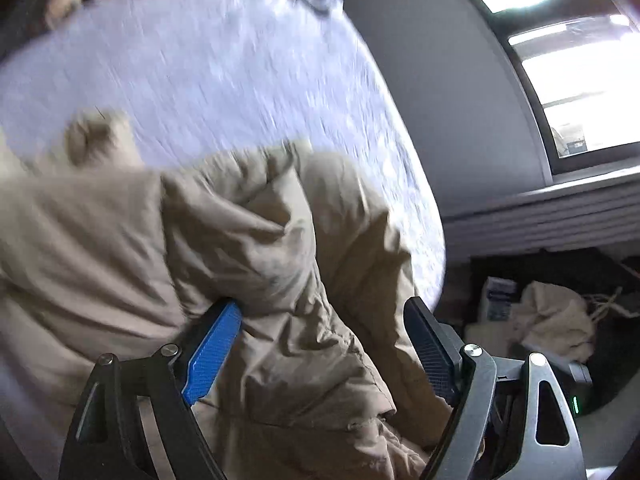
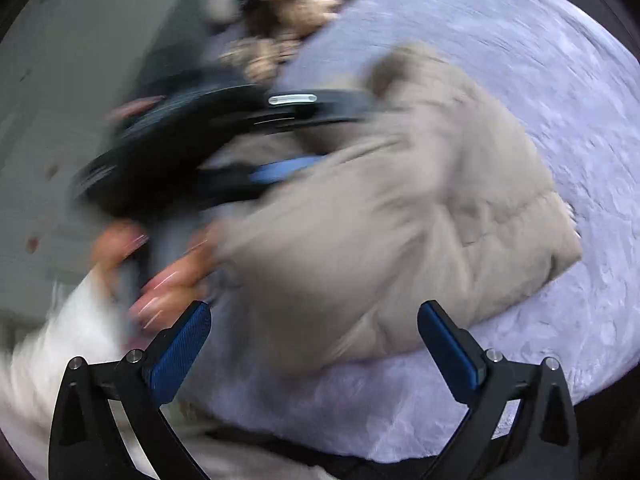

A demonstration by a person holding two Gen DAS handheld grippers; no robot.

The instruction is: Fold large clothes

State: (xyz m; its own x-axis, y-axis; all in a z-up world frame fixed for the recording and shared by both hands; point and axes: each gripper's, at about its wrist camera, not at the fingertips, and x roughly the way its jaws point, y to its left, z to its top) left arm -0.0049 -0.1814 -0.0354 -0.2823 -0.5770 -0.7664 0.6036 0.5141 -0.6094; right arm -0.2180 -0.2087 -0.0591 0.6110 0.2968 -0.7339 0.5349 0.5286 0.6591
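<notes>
A beige padded jacket [image 1: 248,248] lies bunched on a lavender bed cover [image 1: 224,80]. My left gripper [image 1: 320,312] is open, its blue-padded fingers [image 1: 212,356] spread either side of a fold of the jacket, pressed close into the cloth. In the right wrist view the jacket [image 2: 400,216] lies folded over on the bed cover [image 2: 560,100]. My right gripper [image 2: 316,320] is open and empty just above the jacket's near edge. The left gripper [image 2: 224,152] shows there blurred at the jacket's left side, held by a hand [image 2: 168,276].
A grey wall [image 1: 452,92] and a window [image 1: 576,72] stand to the right of the bed. Bags and clutter [image 1: 552,320] lie on the floor beside it. A heap of patterned clothes [image 2: 288,12] lies at the far end of the bed.
</notes>
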